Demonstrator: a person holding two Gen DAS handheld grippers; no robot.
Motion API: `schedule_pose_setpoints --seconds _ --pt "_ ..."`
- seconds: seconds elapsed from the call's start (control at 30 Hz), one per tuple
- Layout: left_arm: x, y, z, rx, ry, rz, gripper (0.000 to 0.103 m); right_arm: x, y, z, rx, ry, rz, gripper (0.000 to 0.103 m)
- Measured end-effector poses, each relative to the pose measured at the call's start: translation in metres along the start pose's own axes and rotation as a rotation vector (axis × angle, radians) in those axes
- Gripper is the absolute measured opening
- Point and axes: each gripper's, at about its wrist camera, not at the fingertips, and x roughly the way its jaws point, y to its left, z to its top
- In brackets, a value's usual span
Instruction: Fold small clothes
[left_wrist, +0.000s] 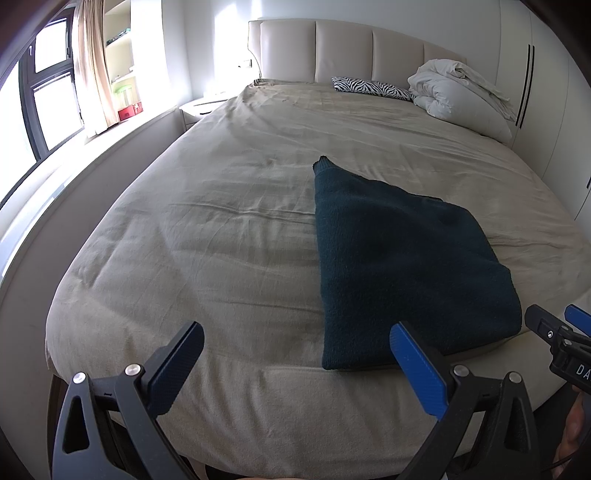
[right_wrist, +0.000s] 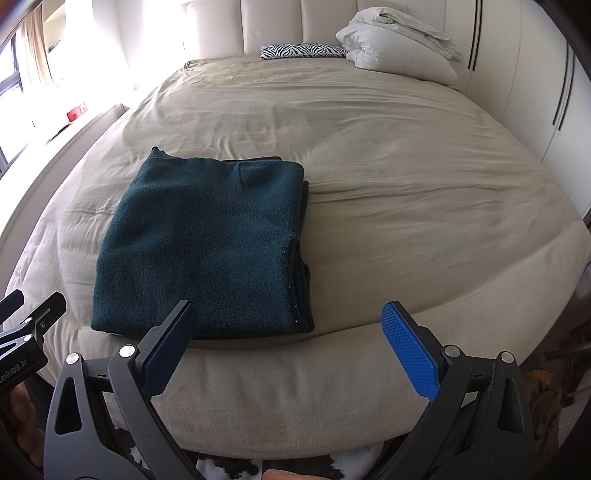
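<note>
1. Sweater (right_wrist: 201, 243): dark green knit, lying folded into a thick rectangle at the near edge of the bed (right_wrist: 406, 177), lower left of centre in the right wrist view. Stacked layers show along its right side; one corner sticks out at its far left.
2. Left tongs (left_wrist: 295, 354): spread wide, holding nothing, poised at the bottom of the frame with the right finger overlapping the sweater's near left corner. Contact cannot be confirmed.
3. Right tongs (right_wrist: 288, 332): likewise wide apart and empty, low centre of frame, just short of the sweater's near edge.
4. Judgement: folding appears nearly complete. Any remaining step is best done by pinching all layers together at the near corners, so the stack does not slide apart.
5. Edges: the sweater sits close to the mattress edge; dragging it nearward risks a fall.
6. Room: broad bare sheet beyond and to the right. Pillow (right_wrist: 303, 51) and bundled duvet (right_wrist: 399, 48) lie well apart, top of frame.
</note>
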Motion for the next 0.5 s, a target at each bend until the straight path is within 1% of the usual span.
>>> schedule_pose_setpoints --seconds 0.5 --pt "0.0049 0.0023 -0.0025 0.002 0.012 -0.010 0.103 0.0008 -0.0001 -0.0005 0.001 0.006 0.004 0.101"
